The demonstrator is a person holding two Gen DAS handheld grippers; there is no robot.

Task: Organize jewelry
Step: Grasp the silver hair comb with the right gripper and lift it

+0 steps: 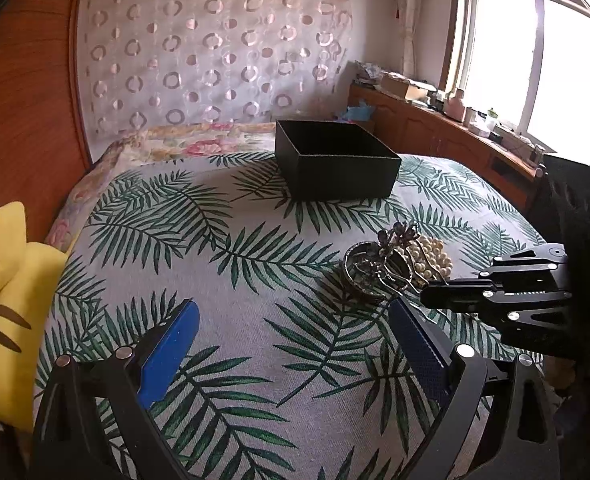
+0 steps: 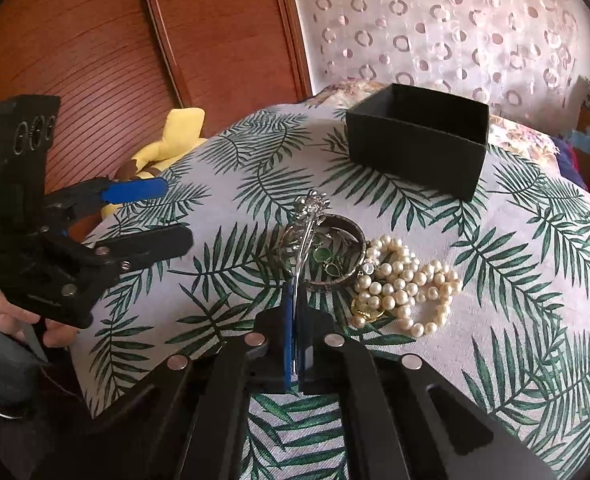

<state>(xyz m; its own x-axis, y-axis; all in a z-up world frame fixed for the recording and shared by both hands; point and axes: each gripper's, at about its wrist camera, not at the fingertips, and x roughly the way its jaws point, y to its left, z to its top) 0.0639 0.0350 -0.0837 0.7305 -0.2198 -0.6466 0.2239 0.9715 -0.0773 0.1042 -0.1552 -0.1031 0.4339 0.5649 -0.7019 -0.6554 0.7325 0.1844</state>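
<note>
where right tongs [image 2: 295, 300] pinch, silver hairpin [image 2: 309, 220], over bangle [image 2: 347, 248], beside pearls [image 2: 407, 284]

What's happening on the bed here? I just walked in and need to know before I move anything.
A person is sorting jewelry with two handheld claws. The right claw is shut on the thin stem of a silver hairpin that rises from the pile, beside a dark bangle and pearl necklace. The left claw hangs open, empty. The black box sits behind the pile.
</note>
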